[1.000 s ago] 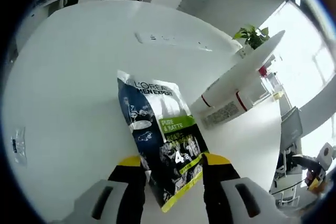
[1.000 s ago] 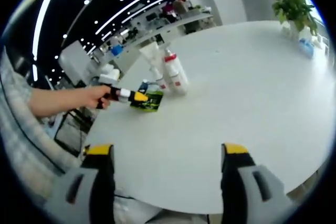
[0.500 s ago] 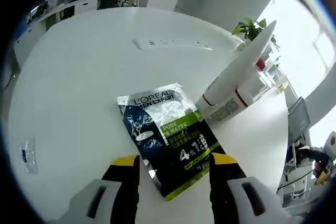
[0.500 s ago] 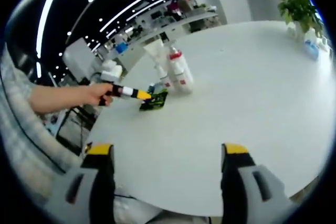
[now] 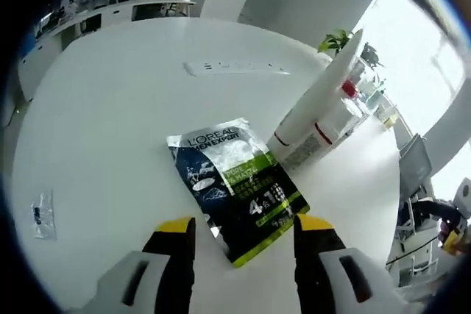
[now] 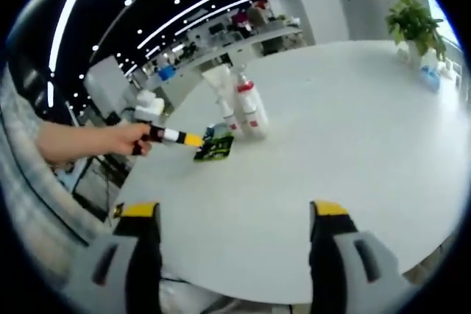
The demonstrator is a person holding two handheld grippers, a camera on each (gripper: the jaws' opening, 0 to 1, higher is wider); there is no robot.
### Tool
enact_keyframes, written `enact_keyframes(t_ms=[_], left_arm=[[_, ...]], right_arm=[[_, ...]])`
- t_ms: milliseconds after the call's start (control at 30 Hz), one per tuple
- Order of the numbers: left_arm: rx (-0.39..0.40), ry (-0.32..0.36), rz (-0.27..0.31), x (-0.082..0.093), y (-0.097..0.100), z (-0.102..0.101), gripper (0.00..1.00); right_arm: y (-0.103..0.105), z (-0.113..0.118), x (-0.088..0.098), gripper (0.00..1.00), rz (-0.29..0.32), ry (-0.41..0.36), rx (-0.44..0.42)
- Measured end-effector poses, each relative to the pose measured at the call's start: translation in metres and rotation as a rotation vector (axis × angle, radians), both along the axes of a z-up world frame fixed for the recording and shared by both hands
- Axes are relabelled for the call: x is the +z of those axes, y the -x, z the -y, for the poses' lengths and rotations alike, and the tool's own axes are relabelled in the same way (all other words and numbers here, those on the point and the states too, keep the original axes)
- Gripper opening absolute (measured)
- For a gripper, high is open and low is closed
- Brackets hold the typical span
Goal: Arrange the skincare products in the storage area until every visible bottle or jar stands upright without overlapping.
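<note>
While the left claw hangs released above it, a flat dark-blue and lime-green printed sachet lies on the round white surface, apart from both jaws. Its long axis runs diagonally, white-lettered top end far-left, green-edged bottom end near-right. Just right of it stand a white tube with a red band and a white bottle with a red cap. Bare room spreads left and far. The right claw is released, holding nothing, well apart from this cluster.
</note>
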State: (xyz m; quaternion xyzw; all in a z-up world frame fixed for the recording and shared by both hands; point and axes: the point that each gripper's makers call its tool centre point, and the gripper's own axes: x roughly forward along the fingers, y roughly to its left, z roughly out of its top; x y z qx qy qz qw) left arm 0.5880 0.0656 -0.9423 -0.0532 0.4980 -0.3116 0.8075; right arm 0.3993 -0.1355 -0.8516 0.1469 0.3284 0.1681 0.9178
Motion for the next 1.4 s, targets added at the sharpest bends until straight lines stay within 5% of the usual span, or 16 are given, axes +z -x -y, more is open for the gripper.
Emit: enact_keyframes(t_ms=[133, 400, 500, 633, 733, 1000, 1267, 1400], left_arm=[[-0.051, 0.05, 0.096, 0.017, 0.01, -0.013, 0.53], [-0.03, 0.071, 0.127, 0.036, 0.042, -0.059, 0.56], [-0.048, 0.031, 0.161, 0.038, 0.059, -0.086, 0.59], [0.06, 0.106, 0.185, 0.057, 0.069, -0.109, 0.62], [0.085, 0.093, 0.198, 0.061, 0.082, -0.132, 0.63], [0.103, -0.049, 0.193, 0.044, 0.125, -0.194, 0.7], [0.056, -0.163, 0.141, 0.025, 0.177, -0.239, 0.73], [-0.031, -0.208, 0.069, 0.011, 0.207, -0.255, 0.73]], right_arm=[[-0.004, -0.021, -0.001, 0.85, 0.009, -0.01, 0.027], [-0.023, -0.07, 0.002, 0.86, 0.026, -0.029, 0.135], [-0.033, -0.087, 0.005, 0.86, 0.042, -0.025, 0.17], [-0.045, -0.111, 0.012, 0.87, 0.06, -0.058, 0.203], [-0.049, -0.132, 0.012, 0.87, 0.064, -0.073, 0.242], [-0.051, -0.171, 0.011, 0.87, 0.059, -0.079, 0.339], [-0.05, -0.172, 0.013, 0.86, 0.062, -0.085, 0.35], [-0.045, -0.166, 0.01, 0.86, 0.051, -0.09, 0.338]])
